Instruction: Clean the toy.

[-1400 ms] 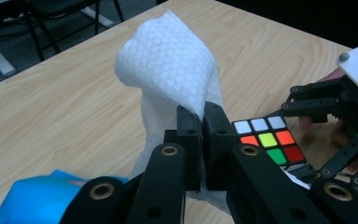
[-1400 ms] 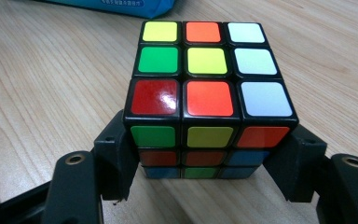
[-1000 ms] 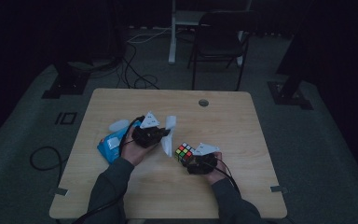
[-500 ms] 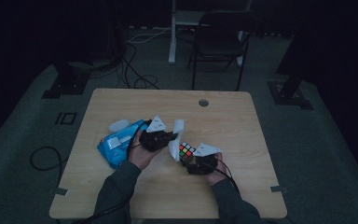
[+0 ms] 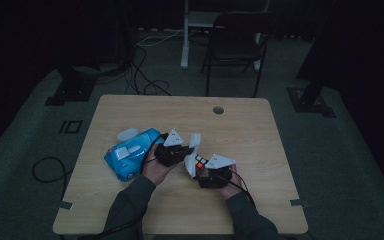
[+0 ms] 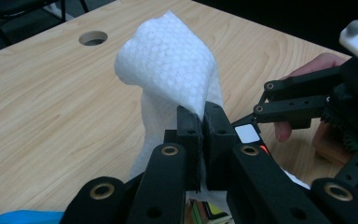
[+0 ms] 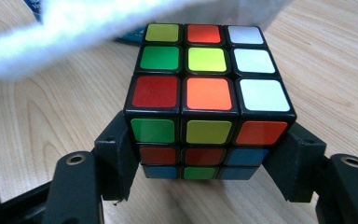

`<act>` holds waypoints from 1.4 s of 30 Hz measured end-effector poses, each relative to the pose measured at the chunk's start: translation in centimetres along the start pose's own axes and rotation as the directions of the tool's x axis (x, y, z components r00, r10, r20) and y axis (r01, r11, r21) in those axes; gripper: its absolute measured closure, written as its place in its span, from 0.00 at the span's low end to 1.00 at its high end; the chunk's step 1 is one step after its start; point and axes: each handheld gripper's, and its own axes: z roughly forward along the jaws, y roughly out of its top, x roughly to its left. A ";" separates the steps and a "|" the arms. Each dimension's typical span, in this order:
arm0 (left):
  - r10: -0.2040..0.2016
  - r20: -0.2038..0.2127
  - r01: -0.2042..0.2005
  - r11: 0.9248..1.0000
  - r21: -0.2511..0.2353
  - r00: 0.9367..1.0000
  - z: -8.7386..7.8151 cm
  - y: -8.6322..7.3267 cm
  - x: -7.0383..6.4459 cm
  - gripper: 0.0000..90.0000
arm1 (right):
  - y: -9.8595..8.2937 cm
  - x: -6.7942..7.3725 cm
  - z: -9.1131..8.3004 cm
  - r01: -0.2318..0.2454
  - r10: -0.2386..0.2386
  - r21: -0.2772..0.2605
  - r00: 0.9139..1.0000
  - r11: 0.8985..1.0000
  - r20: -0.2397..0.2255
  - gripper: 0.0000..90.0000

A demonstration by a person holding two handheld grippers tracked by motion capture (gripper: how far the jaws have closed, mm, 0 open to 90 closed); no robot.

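Right tool [image 7: 207, 163] clamps Rubik's cube [image 7: 207, 93] steady above the desk [image 5: 260, 130]; left tool [image 6: 200, 135] pinches wet wipe [image 6: 172, 65] beside it, ready for wiping, I judge.

Items in view, non-task:

- Table [image 5: 130, 210]: light wood top, rounded corners, w/ a round cable hole [image 5: 218, 110] near the far edge, centre-right.
- Blue packet [image 5: 130, 159]: soft plastic, white label on top, lies on the table's left half; small pale object [image 5: 127, 134] just beside its far end, too dim to tell what.
- Chair [image 5: 237, 47]: dark folding type, on the floor beyond the table.
- White post [image 5: 185, 35]: upright, left of the chair.
- Cables [image 5: 140, 75]: black, loose on the grey floor, far left.
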 end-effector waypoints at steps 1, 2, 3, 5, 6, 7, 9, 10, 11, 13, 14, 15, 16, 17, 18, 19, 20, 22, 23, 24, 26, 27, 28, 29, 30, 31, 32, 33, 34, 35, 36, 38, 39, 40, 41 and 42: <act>0.001 0.001 -0.001 1.000 0.003 1.000 0.1 0.0 0.0 0.98 | 0.0 0.0 0.0 0.000 0.000 0.000 1.000 1.000 0.000 0.38; 0.003 -0.001 -0.003 1.000 0.007 1.000 0.2 -0.1 -0.1 0.98 | 0.0 0.1 0.0 0.001 -0.001 0.001 1.000 1.000 -0.003 0.38; 0.006 -0.001 -0.006 1.000 0.009 1.000 0.3 -0.1 -0.1 0.98 | 0.1 0.1 0.0 0.004 -0.004 -0.001 1.000 1.000 -0.006 0.38; 0.009 0.002 -0.009 1.000 0.013 1.000 0.6 -0.2 -0.3 0.98 | 0.1 0.3 0.0 0.005 -0.005 -0.002 1.000 1.000 -0.008 0.38; 0.012 0.001 -0.012 1.000 0.018 1.000 0.6 -0.2 -0.3 0.98 | 0.2 0.3 0.0 0.011 -0.011 -0.006 1.000 1.000 -0.013 0.38; 0.016 0.002 -0.016 1.000 0.022 1.000 0.8 -0.3 -0.4 0.98 | 0.2 0.4 -0.1 0.014 -0.014 -0.007 1.000 1.000 -0.013 0.38; 0.013 0.016 -0.014 1.000 0.026 1.000 1.0 -0.4 -0.4 0.98 | 0.3 0.5 -0.1 0.018 -0.018 -0.010 1.000 1.000 -0.014 0.38; 0.015 0.017 -0.015 0.999 0.032 1.000 1.1 -0.4 -0.4 0.98 | 0.3 0.5 -0.1 0.020 -0.020 -0.010 1.000 1.000 -0.014 0.38; 0.016 0.017 -0.016 0.999 0.034 1.000 1.2 -0.4 -0.5 0.98 | 0.3 0.5 -0.1 0.019 -0.019 -0.010 1.000 1.000 -0.013 0.38; 0.013 0.019 -0.014 0.999 0.038 1.000 1.3 -0.5 -0.5 0.98 | 0.2 0.5 -0.1 0.016 -0.016 -0.012 1.000 1.000 -0.012 0.38; 0.013 0.019 -0.013 0.999 0.038 1.000 1.3 -0.5 -0.5 0.98 | 0.2 0.5 -0.1 0.016 -0.016 -0.013 1.000 1.000 -0.012 0.38; 0.012 0.020 -0.012 0.999 0.037 1.000 1.3 -0.5 -0.5 0.98 | 0.3 0.5 -0.1 0.017 -0.018 -0.015 1.000 1.000 -0.012 0.38; 0.012 0.021 -0.013 0.999 0.037 1.000 1.3 -0.5 -0.5 0.98 | 0.3 0.5 -0.2 0.019 -0.019 -0.016 1.000 1.000 -0.012 0.38; 0.012 0.020 -0.013 0.999 0.038 1.000 1.3 -0.5 -0.6 0.98 | 0.3 0.5 -0.2 0.019 -0.019 -0.016 1.000 1.000 -0.013 0.38; 0.013 0.021 -0.014 0.999 0.038 1.000 1.4 -0.5 -0.6 0.98 | 0.3 0.5 -0.2 0.018 -0.019 -0.016 1.000 1.000 -0.014 0.38; 0.013 0.019 -0.013 0.999 0.037 1.000 1.4 -0.5 -0.6 0.98 | 0.3 0.5 -0.2 0.017 -0.018 -0.015 1.000 1.000 -0.015 0.38; 0.012 0.019 -0.013 0.999 0.038 1.000 1.4 -0.5 -0.6 0.98 | 0.3 0.5 -0.2 0.017 -0.018 -0.014 1.000 1.000 -0.016 0.38; 0.012 0.023 -0.013 0.999 0.039 1.000 1.4 -0.5 -0.7 0.98 | 0.3 0.5 -0.2 0.017 -0.017 -0.012 1.000 1.000 -0.019 0.38; 0.013 0.025 -0.014 0.999 0.039 1.000 1.4 -0.5 -0.8 0.98 | 0.3 0.5 -0.2 0.018 -0.018 -0.012 1.000 1.000 -0.019 0.38; 0.014 0.029 -0.015 0.999 0.040 0.999 1.4 -0.5 -0.9 0.98 | 0.3 0.5 -0.2 0.019 -0.019 -0.012 1.000 1.000 -0.018 0.38; 0.021 0.035 -0.023 0.999 0.043 0.999 1.5 -0.4 -1.1 0.98 | 0.3 0.5 -0.2 0.021 -0.021 -0.013 1.000 1.000 -0.018 0.38; 0.024 0.042 -0.026 0.999 0.045 0.999 1.5 -0.4 -1.3 0.98 | 0.3 0.5 -0.2 0.020 -0.021 -0.013 1.000 1.000 -0.018 0.38; 0.027 0.046 -0.029 0.999 0.046 0.999 1.5 -0.3 -1.4 0.98 | 0.3 0.5 -0.2 0.019 -0.020 -0.013 1.000 1.000 -0.018 0.38; 0.029 0.054 -0.032 0.998 0.048 0.998 1.6 -0.3 -1.6 0.98 | 0.3 0.5 -0.2 0.019 -0.019 -0.013 1.000 1.000 -0.018 0.38; 0.031 0.060 -0.034 0.998 0.052 0.998 1.6 -0.2 -1.7 0.98 | 0.3 0.5 -0.2 0.017 -0.017 -0.013 1.000 1.000 -0.018 0.38; 0.035 0.070 -0.039 0.998 0.053 0.997 1.6 -0.2 -1.9 0.98 | 0.3 0.4 -0.2 0.016 -0.016 -0.012 1.000 1.000 -0.017 0.38; 0.035 0.073 -0.039 0.998 0.051 0.997 1.7 -0.2 -2.0 0.98 | 0.3 0.4 -0.2 0.015 -0.016 -0.012 1.000 1.000 -0.016 0.38; 0.041 0.077 -0.045 0.998 0.053 0.996 1.7 -0.2 -2.1 0.98 | 0.3 0.4 -0.2 0.015 -0.015 -0.012 1.000 1.000 -0.016 0.38; 0.041 0.081 -0.045 0.998 0.053 0.996 1.7 -0.2 -2.2 0.98 | 0.3 0.4 -0.2 0.013 -0.014 -0.012 1.000 1.000 -0.017 0.38; 0.045 0.087 -0.049 0.997 0.051 0.995 1.8 -0.2 -2.4 0.98 | 0.3 0.4 -0.2 0.012 -0.012 -0.011 1.000 1.000 -0.018 0.38; 0.046 0.090 -0.051 0.997 0.051 0.995 1.8 -0.2 -2.5 0.98 | 0.3 0.4 -0.2 0.012 -0.012 -0.010 1.000 1.000 -0.020 0.38; 0.051 0.099 -0.056 0.997 0.052 0.994 1.9 -0.2 -2.6 0.98 | 0.3 0.4 -0.2 0.012 -0.012 -0.008 1.000 1.000 -0.020 0.38; 0.049 0.103 -0.054 0.997 0.049 0.993 1.9 -0.2 -2.7 0.98 | 0.3 0.4 -0.1 0.012 -0.013 -0.008 1.000 1.000 -0.021 0.38; 0.050 0.107 -0.056 0.997 0.048 0.993 1.9 -0.2 -2.7 0.98 | 0.3 0.4 -0.1 0.012 -0.012 -0.008 1.000 1.000 -0.020 0.38; 0.055 0.110 -0.061 0.997 0.048 0.992 1.9 -0.2 -2.8 0.98 | 0.3 0.4 -0.1 0.013 -0.013 -0.008 1.000 1.000 -0.019 0.38; 0.056 0.114 -0.061 0.997 0.046 0.992 1.9 -0.3 -2.9 0.98 | 0.3 0.4 -0.1 0.014 -0.014 -0.008 1.000 1.000 -0.017 0.38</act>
